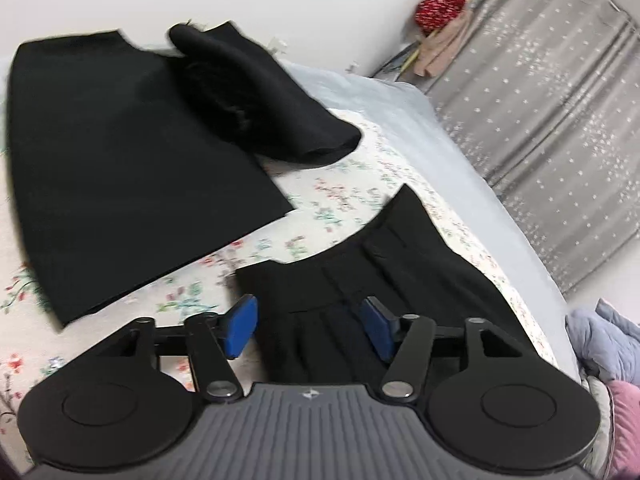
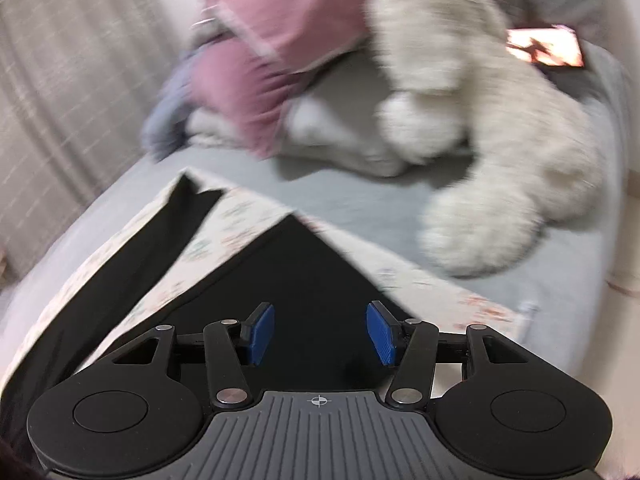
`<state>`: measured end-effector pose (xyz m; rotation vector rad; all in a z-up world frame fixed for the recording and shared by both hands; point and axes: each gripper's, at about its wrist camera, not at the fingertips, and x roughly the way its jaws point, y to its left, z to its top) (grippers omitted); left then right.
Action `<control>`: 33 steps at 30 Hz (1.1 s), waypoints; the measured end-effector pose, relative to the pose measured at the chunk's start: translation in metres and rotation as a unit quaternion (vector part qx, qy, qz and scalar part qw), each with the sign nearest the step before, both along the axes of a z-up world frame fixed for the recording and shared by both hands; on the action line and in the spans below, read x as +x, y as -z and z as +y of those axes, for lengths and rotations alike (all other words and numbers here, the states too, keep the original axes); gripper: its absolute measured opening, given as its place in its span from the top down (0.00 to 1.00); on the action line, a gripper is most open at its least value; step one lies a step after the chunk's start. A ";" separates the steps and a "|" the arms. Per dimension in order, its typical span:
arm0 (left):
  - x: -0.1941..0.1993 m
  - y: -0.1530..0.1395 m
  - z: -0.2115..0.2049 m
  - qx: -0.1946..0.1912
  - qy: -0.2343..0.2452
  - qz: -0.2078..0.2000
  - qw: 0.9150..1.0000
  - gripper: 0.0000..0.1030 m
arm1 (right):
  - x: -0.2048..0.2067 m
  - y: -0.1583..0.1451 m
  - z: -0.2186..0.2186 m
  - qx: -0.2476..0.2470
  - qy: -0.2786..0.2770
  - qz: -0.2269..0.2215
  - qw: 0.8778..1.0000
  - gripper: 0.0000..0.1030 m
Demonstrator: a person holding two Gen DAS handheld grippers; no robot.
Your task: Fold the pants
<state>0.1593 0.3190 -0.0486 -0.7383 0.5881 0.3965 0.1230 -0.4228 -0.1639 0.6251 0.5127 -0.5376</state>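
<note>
Bed (image 1: 440, 128) under floral sheet (image 1: 328, 196); black pants (image 1: 132, 168) on sheet; plush toy (image 2: 500, 140) on bed

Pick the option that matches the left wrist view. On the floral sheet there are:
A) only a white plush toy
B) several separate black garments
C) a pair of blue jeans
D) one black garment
B: a flat black garment, a rolled black piece leaning on it, and pleated black pants in front of the left gripper lie on the floral sheet.
</note>
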 end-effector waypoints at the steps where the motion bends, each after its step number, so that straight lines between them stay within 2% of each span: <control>1: 0.002 -0.002 -0.003 0.002 0.002 -0.005 1.000 0.47 | 0.003 -0.001 0.004 -0.005 -0.006 0.000 1.000 0.49; 3: 0.010 -0.003 -0.010 0.001 0.008 -0.015 1.000 0.42 | 0.011 -0.002 0.011 -0.006 -0.017 0.001 1.000 0.49; 7: 0.033 0.000 -0.023 -0.007 0.029 -0.016 0.999 0.42 | 0.020 0.000 0.016 0.000 -0.028 0.006 1.000 0.49; 10: 0.056 -0.002 -0.038 0.021 0.062 -0.008 0.998 0.39 | 0.029 -0.002 0.021 0.000 -0.050 0.004 0.999 0.49; 12: 0.068 -0.003 -0.045 0.046 0.069 -0.004 0.997 0.36 | 0.036 -0.003 0.025 -0.005 -0.070 0.000 0.998 0.49; 14: 0.078 -0.003 -0.047 0.054 0.071 -0.006 0.996 0.31 | 0.041 -0.007 0.030 -0.027 -0.075 0.001 0.997 0.44; 15: 0.084 -0.003 -0.046 0.053 0.069 -0.006 0.996 0.30 | 0.044 -0.008 0.032 -0.037 -0.076 0.002 0.996 0.42; 18: 0.098 -0.007 -0.042 0.036 0.063 -0.008 0.997 0.30 | 0.058 -0.012 0.033 -0.045 -0.090 -0.003 0.995 0.41; 21: 0.115 -0.023 -0.041 0.029 0.056 -0.019 0.998 0.30 | 0.087 -0.030 0.030 -0.053 -0.101 -0.006 0.993 0.41; 23: 0.128 -0.035 -0.046 0.043 0.065 -0.023 0.997 0.25 | 0.107 -0.049 0.035 -0.081 -0.128 -0.017 0.988 0.36; 24: 0.135 -0.040 -0.049 0.055 0.067 -0.022 0.996 0.25 | 0.118 -0.059 0.039 -0.097 -0.144 -0.023 0.985 0.28; 25: 0.140 -0.043 -0.053 0.063 0.067 -0.019 0.996 0.24 | 0.129 -0.068 0.044 -0.108 -0.150 -0.029 0.982 0.25; 28: 0.150 -0.038 -0.061 0.051 0.045 -0.037 0.997 0.19 | 0.154 -0.081 0.060 -0.100 -0.171 -0.053 0.979 0.25; 30: 0.170 -0.028 -0.073 0.053 0.056 -0.009 0.997 0.19 | 0.172 -0.080 0.074 -0.100 -0.212 -0.061 0.970 0.24; 31: 0.181 -0.026 -0.081 0.068 0.070 0.011 0.995 0.19 | 0.183 -0.081 0.082 -0.109 -0.223 -0.050 0.967 0.24; 33: 0.200 -0.029 -0.095 0.119 0.076 0.023 0.990 0.19 | 0.208 -0.089 0.093 -0.150 -0.240 -0.049 0.958 0.23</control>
